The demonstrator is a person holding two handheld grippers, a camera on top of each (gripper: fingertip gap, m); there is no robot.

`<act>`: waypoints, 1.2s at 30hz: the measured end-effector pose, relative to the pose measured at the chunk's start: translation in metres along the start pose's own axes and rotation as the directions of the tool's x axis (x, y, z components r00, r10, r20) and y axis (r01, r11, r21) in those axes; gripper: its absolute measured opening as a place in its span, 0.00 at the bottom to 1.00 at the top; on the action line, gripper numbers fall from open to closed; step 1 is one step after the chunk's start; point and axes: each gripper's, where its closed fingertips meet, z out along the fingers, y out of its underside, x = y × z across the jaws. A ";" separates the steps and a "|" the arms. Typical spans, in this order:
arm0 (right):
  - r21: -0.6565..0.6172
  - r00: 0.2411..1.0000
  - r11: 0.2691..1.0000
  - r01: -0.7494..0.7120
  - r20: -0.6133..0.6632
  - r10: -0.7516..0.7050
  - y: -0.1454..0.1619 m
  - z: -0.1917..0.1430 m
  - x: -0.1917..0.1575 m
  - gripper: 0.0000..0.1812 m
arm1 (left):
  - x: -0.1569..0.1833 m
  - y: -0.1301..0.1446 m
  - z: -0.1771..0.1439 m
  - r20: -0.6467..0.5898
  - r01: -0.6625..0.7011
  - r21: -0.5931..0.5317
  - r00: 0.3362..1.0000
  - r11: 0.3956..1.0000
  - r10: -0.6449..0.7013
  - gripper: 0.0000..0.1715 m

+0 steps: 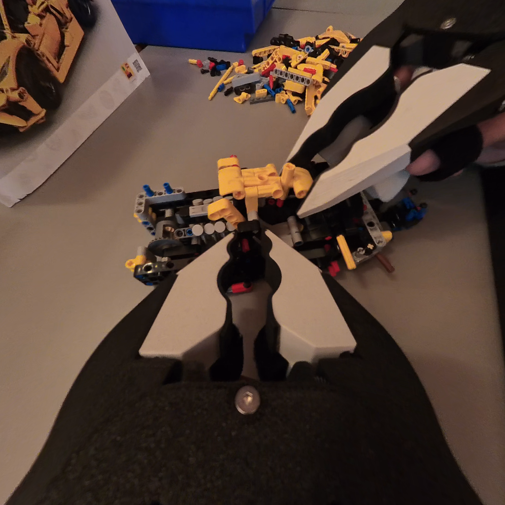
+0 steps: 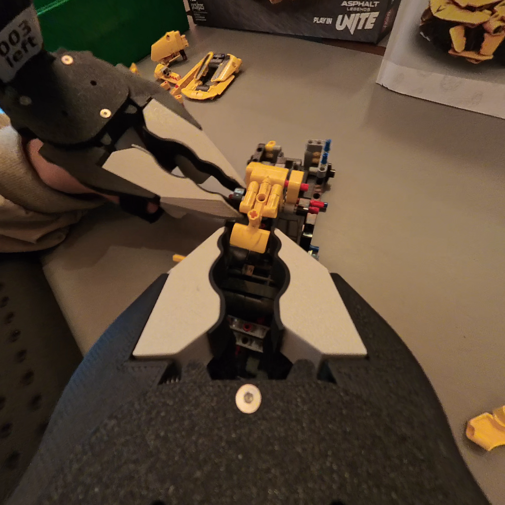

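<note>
A black and grey brick-built chassis (image 1: 175, 218) lies on the grey table, also in the right wrist view (image 2: 311, 191). A yellow sub-assembly of connectors (image 1: 257, 180) sits above its middle, also in the right wrist view (image 2: 262, 191). My left gripper (image 1: 250, 231) is shut on the small black piece at the sub-assembly's lower end. It enters the right wrist view from the left (image 2: 239, 203). My right gripper (image 2: 250, 232) is shut on a yellow connector at the sub-assembly's near end. In the left wrist view it comes in from the upper right (image 1: 293, 188), held by a gloved hand.
A pile of loose yellow, black and grey pieces (image 1: 289, 73) lies beyond, next to a blue bin (image 1: 196, 21). A printed booklet (image 1: 54, 82) is at the left. Yellow body panels (image 2: 207, 76), a green bin (image 2: 109, 27), a dark box (image 2: 300, 19) and a stray yellow piece (image 2: 483, 429) surround the chassis. The tips of both grippers are at nearly the same place.
</note>
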 end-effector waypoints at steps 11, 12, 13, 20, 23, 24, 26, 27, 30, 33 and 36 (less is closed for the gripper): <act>0.108 0.889 0.990 0.091 0.440 -0.130 -0.023 -0.039 -0.015 0.14 | 0.016 0.009 -0.018 -0.202 -0.076 0.037 0.976 0.996 0.082 0.09; 0.088 0.883 0.987 0.137 0.441 -0.162 -0.020 -0.036 -0.011 0.14 | 0.016 0.009 -0.019 -0.215 -0.061 0.039 0.974 0.997 0.068 0.09; 0.077 0.886 0.983 0.169 0.425 -0.186 -0.020 -0.030 -0.006 0.13 | 0.016 0.009 -0.019 -0.226 -0.051 0.039 0.972 0.998 0.058 0.09; 0.108 0.844 0.950 0.292 0.438 -0.309 -0.011 0.000 -0.003 0.08 | 0.017 0.010 -0.020 -0.225 -0.056 0.040 0.972 0.998 0.064 0.09; 0.124 0.835 0.937 0.325 0.426 -0.347 -0.010 -0.002 -0.003 0.03 | 0.018 0.010 -0.021 -0.231 -0.062 0.039 0.970 0.997 0.069 0.09; 0.127 0.834 0.936 0.328 0.427 -0.350 -0.010 -0.003 -0.003 0.03 | 0.019 0.010 -0.021 -0.234 -0.063 0.036 0.970 0.997 0.070 0.09; 0.122 0.824 0.928 0.353 0.430 -0.370 -0.008 -0.005 -0.005 0.02 | 0.020 0.010 -0.021 -0.244 -0.042 0.028 0.969 0.999 0.048 0.09; 0.114 0.817 0.923 0.367 0.435 -0.379 -0.007 -0.006 -0.005 0.02 | 0.020 0.011 -0.021 -0.251 -0.018 0.016 0.968 1.000 0.021 0.09; 0.112 0.802 0.926 0.362 0.468 -0.370 -0.004 -0.009 -0.009 0.01 | 0.011 0.006 -0.029 -0.247 0.061 0.012 0.967 0.998 -0.056 0.18; 0.127 0.801 0.928 0.350 0.473 -0.367 -0.003 -0.010 -0.011 0.01 | 0.016 -0.013 -0.041 -0.278 0.083 0.112 0.959 0.990 -0.049 0.22; 0.116 0.811 0.939 0.323 0.477 -0.338 -0.003 -0.010 -0.011 0.02 | 0.029 -0.030 -0.043 -0.364 0.176 0.173 0.926 0.969 -0.103 0.27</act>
